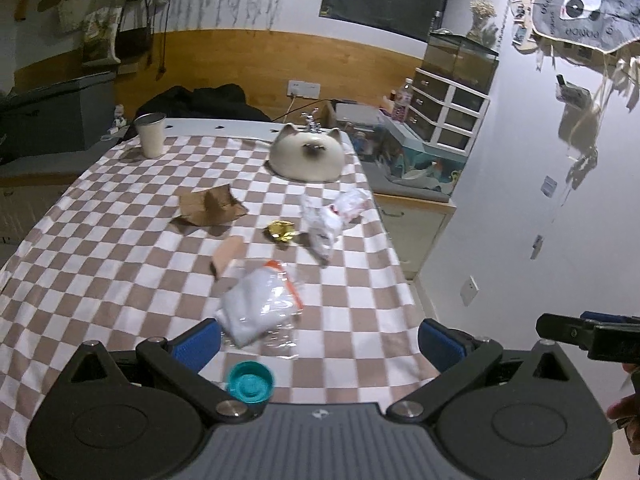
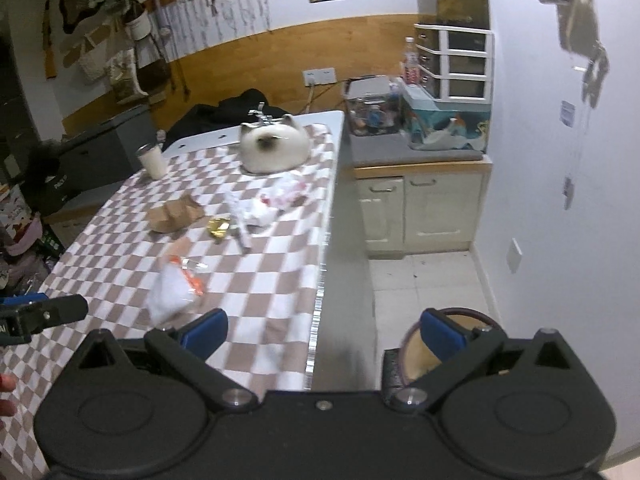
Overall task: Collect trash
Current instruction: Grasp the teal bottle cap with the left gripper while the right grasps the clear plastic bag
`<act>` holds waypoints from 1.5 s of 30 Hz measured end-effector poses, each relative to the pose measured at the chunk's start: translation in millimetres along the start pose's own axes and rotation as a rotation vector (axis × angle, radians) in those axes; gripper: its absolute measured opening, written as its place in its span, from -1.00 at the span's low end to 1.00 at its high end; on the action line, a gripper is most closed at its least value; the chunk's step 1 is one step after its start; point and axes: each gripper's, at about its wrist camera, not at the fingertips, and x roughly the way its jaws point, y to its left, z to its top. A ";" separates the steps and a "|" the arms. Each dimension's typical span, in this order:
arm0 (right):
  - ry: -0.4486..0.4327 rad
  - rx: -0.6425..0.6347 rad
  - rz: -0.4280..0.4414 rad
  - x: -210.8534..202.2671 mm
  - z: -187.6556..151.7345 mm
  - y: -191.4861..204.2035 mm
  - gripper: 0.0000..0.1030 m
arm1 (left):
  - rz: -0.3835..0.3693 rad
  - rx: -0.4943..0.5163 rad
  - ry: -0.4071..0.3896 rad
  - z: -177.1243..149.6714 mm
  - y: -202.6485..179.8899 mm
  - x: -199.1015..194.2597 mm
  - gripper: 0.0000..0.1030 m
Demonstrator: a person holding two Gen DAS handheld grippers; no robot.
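Observation:
Trash lies on the checkered tablecloth (image 1: 100, 264). A clear plastic bag with an orange strip (image 1: 260, 300) lies just ahead of my open, empty left gripper (image 1: 318, 344). A teal bottle cap (image 1: 250, 382) sits between its fingers. Farther on lie a tan card piece (image 1: 227, 254), a gold wrapper (image 1: 281, 231), crumpled white plastic (image 1: 332, 216) and torn brown paper (image 1: 210, 206). My right gripper (image 2: 324, 334) is open and empty over the table's right edge (image 2: 320, 280). It sees the plastic bag (image 2: 172, 286), gold wrapper (image 2: 219, 227) and brown paper (image 2: 176, 212).
A cat-face bowl (image 1: 307, 154) lies upside down at the table's far end, and a white cup (image 1: 151, 134) stands far left. A round brown bin (image 2: 416, 354) stands on the floor right of the table, under my right gripper. Cabinets (image 2: 420, 208) and drawers stand beyond.

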 end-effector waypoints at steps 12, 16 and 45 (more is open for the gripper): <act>-0.025 -0.054 0.073 41.6 20.9 68.4 1.00 | -0.053 0.062 0.083 -24.6 54.1 36.6 1.00; -0.001 -0.065 0.106 72.5 33.9 83.6 1.00 | -0.102 0.114 0.113 -32.2 60.7 55.2 1.00; 0.348 -0.003 0.501 287.1 82.0 156.1 0.71 | -0.185 0.295 0.200 -58.1 79.6 146.9 0.02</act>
